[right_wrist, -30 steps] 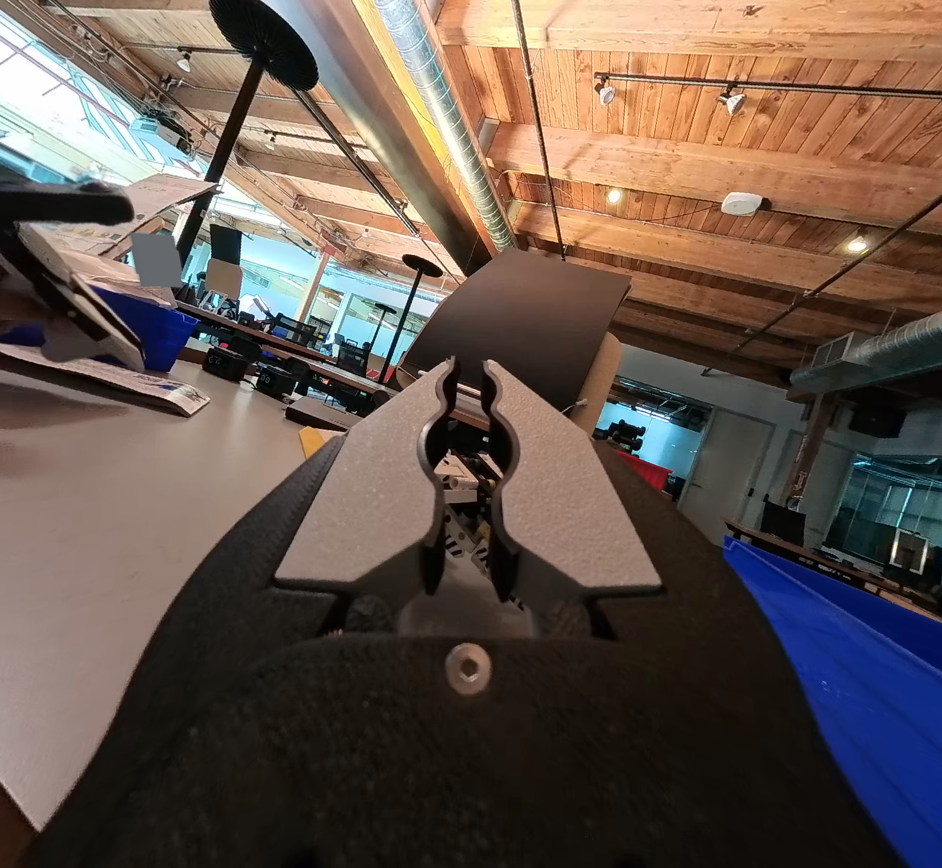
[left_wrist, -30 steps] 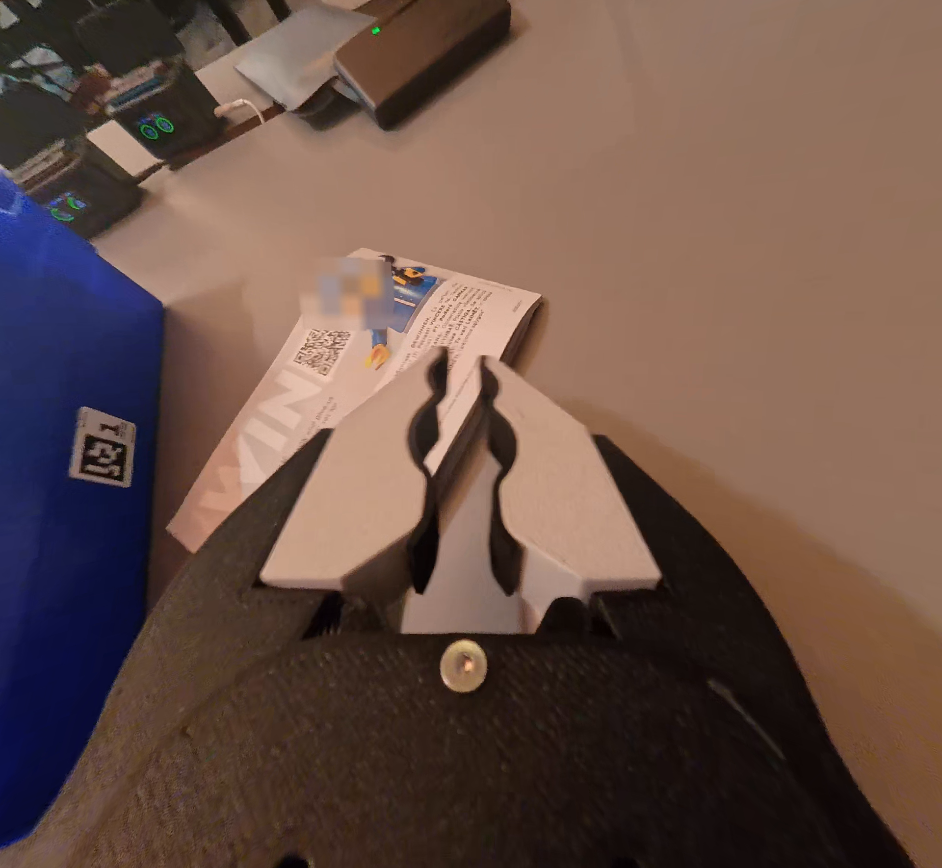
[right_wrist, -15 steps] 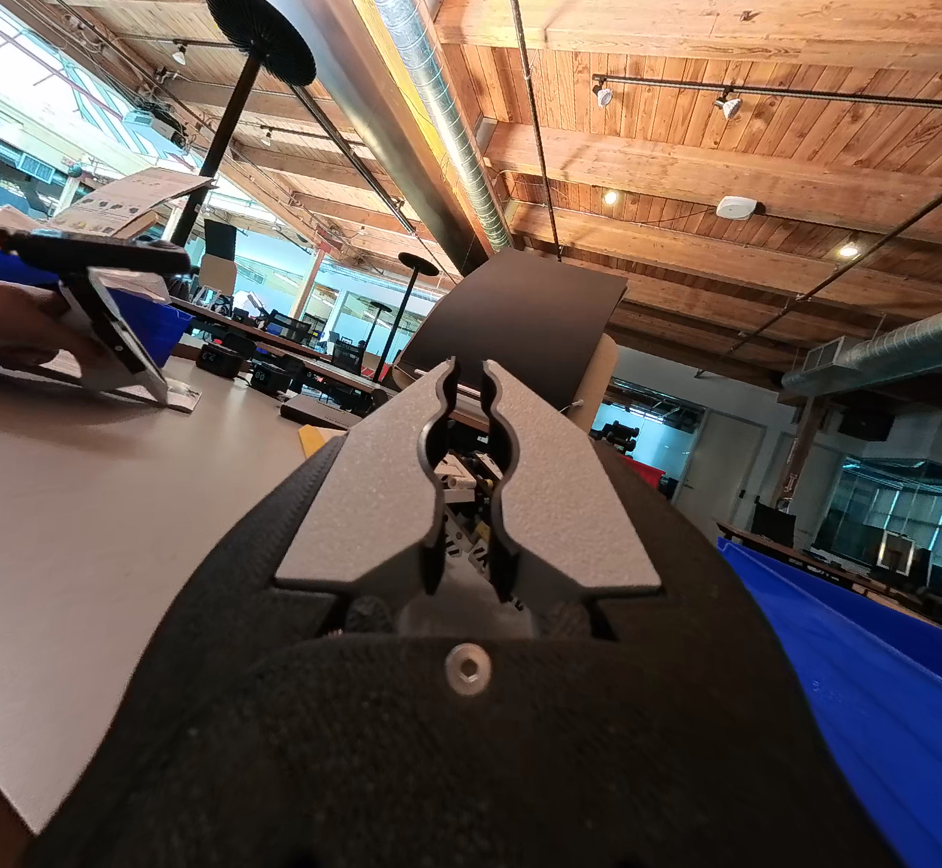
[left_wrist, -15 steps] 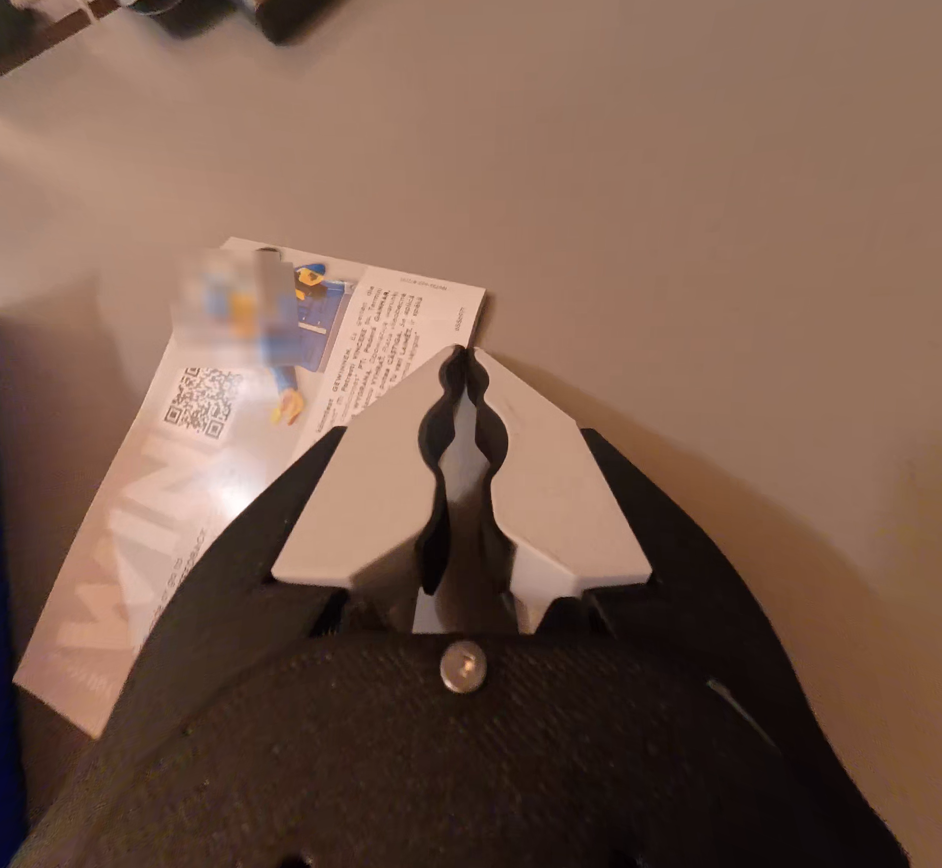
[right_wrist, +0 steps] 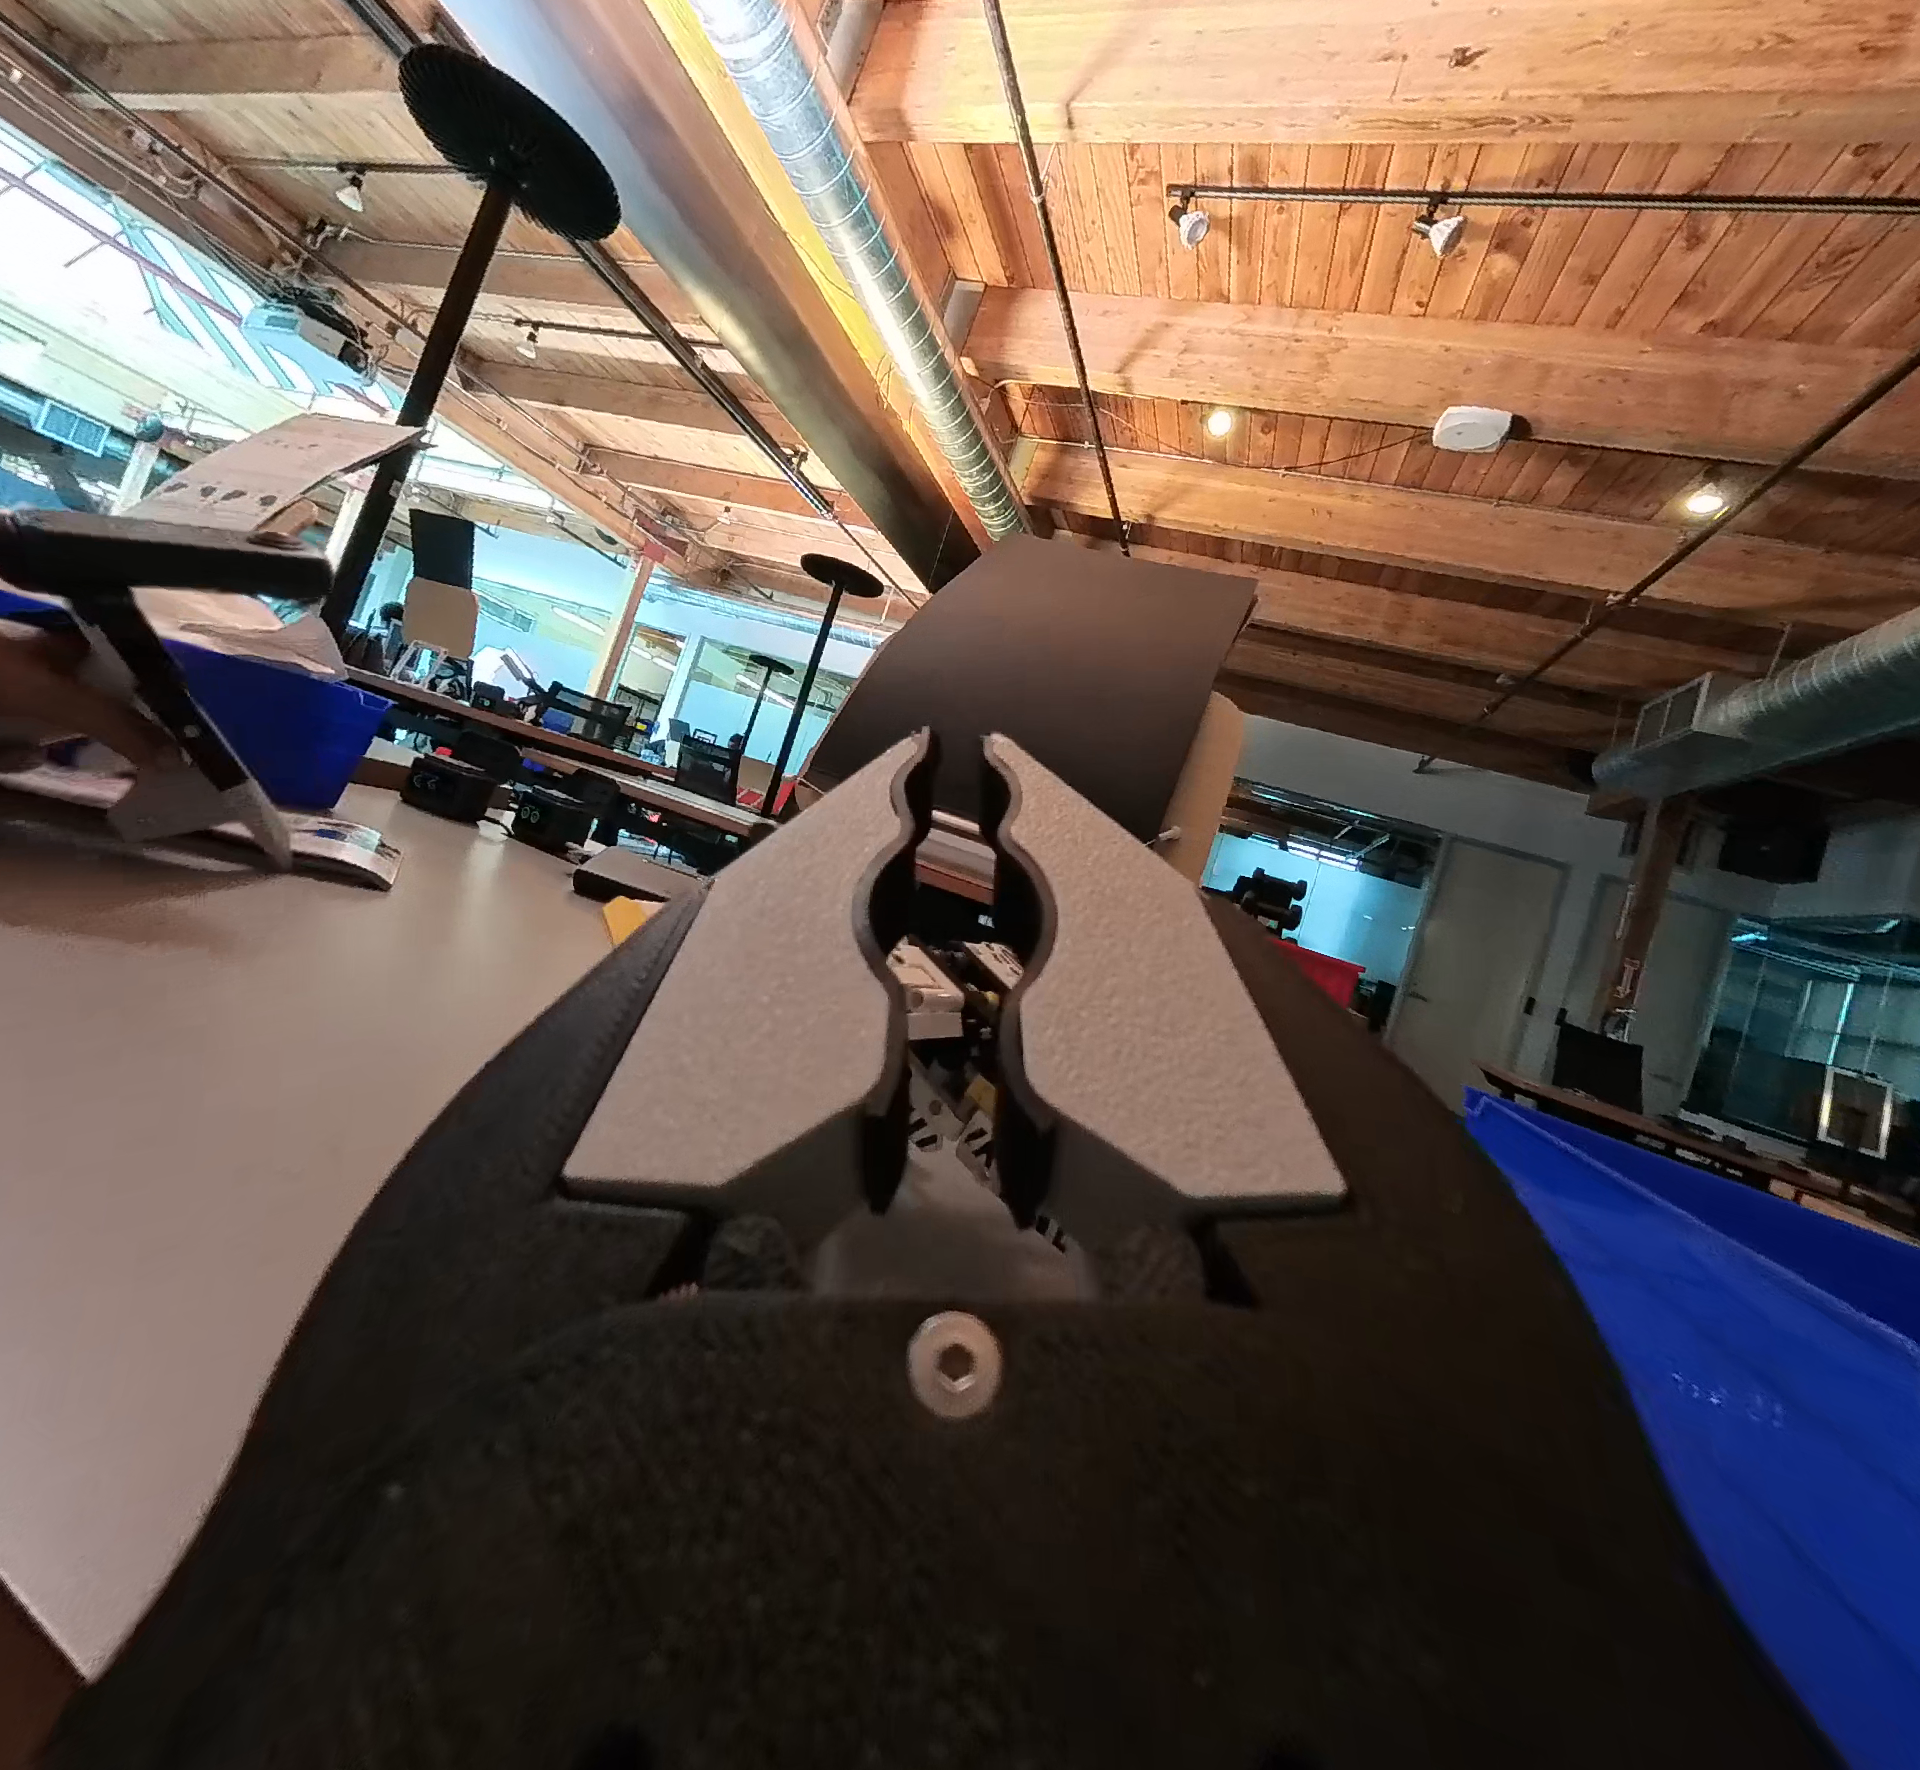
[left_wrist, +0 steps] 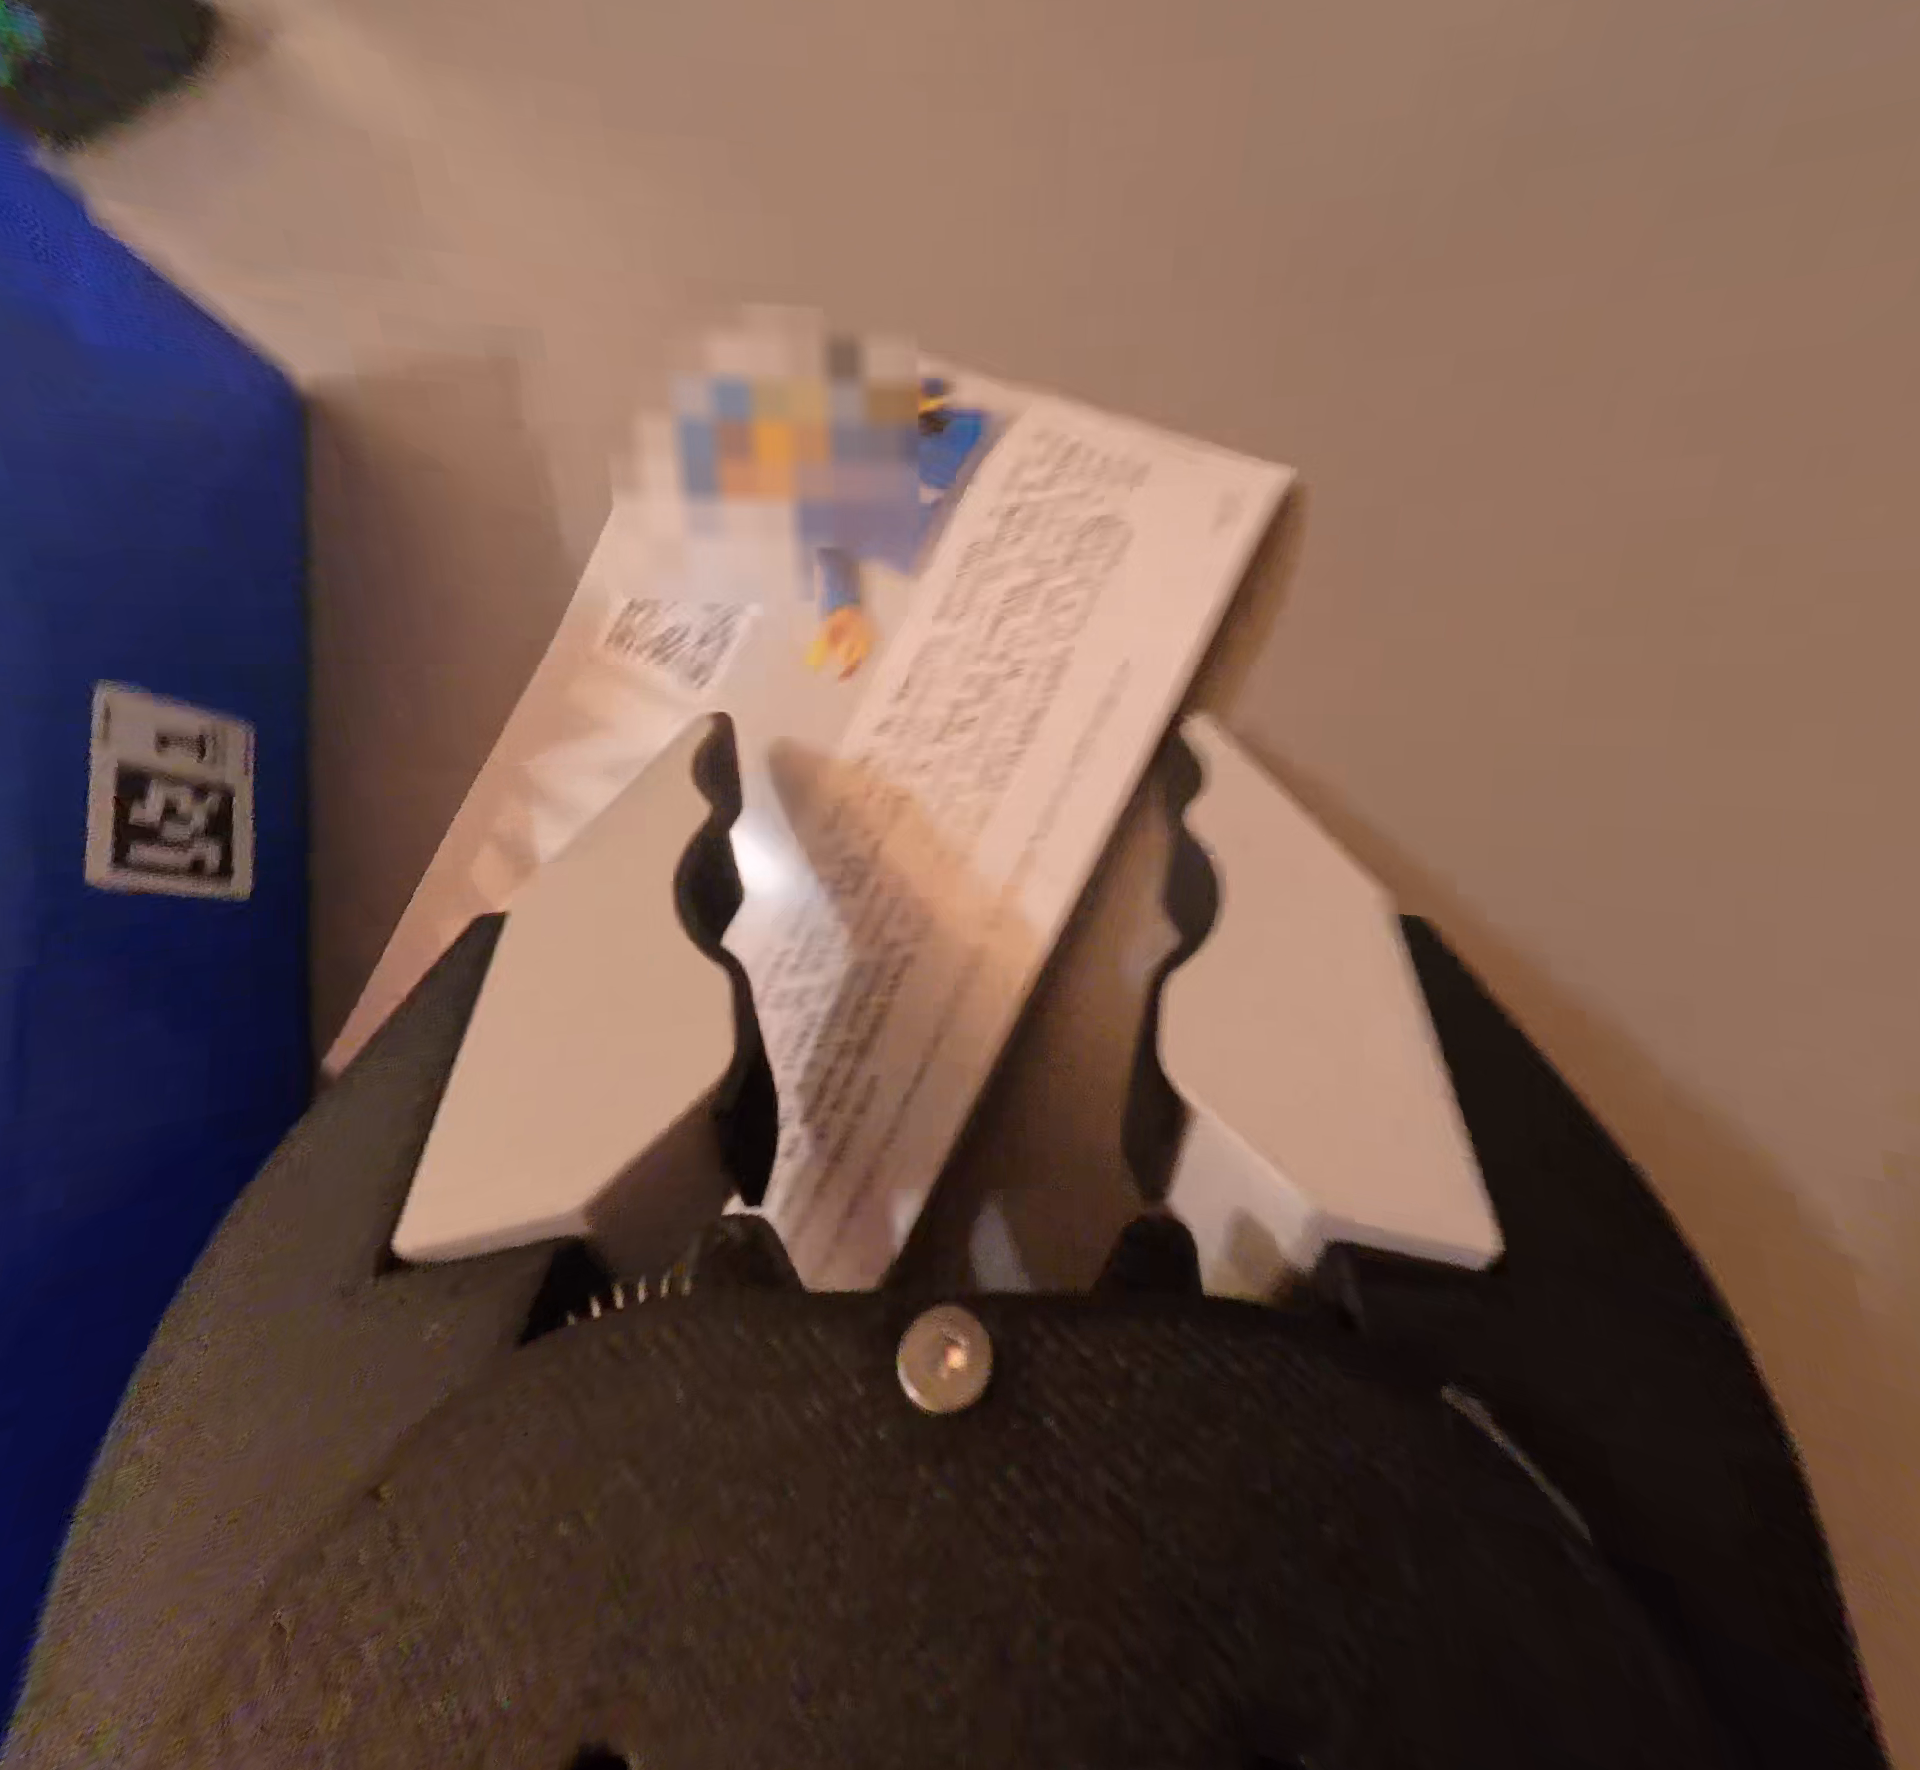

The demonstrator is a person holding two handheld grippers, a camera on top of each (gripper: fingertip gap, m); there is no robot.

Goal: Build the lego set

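Grey table [left_wrist: 1455, 266], blue bin [left_wrist: 135, 681] beside booklet [left_wrist: 1039, 598], left gripper [left_wrist: 951, 733] spread, right gripper [right_wrist: 956, 744] nearly pressed together

Two hand-held grippers: the left hand-held gripper [left_wrist: 951, 744] and the right hand-held gripper [right_wrist: 956, 746]. One printed booklet [left_wrist: 1049, 598] lies on one grey worktop [left_wrist: 1455, 266]. Two blue bins: one blue bin [left_wrist: 135, 681] beside the booklet, with one square marker sticker [left_wrist: 171, 790] on its wall, and a second blue bin [right_wrist: 1714, 1305] at the right hand-held gripper's side. One partly built lego model [right_wrist: 951, 993] shows between the right fingers. Overhead, three disc-topped black poles [right_wrist: 499, 131] and one silver duct [right_wrist: 862, 193].
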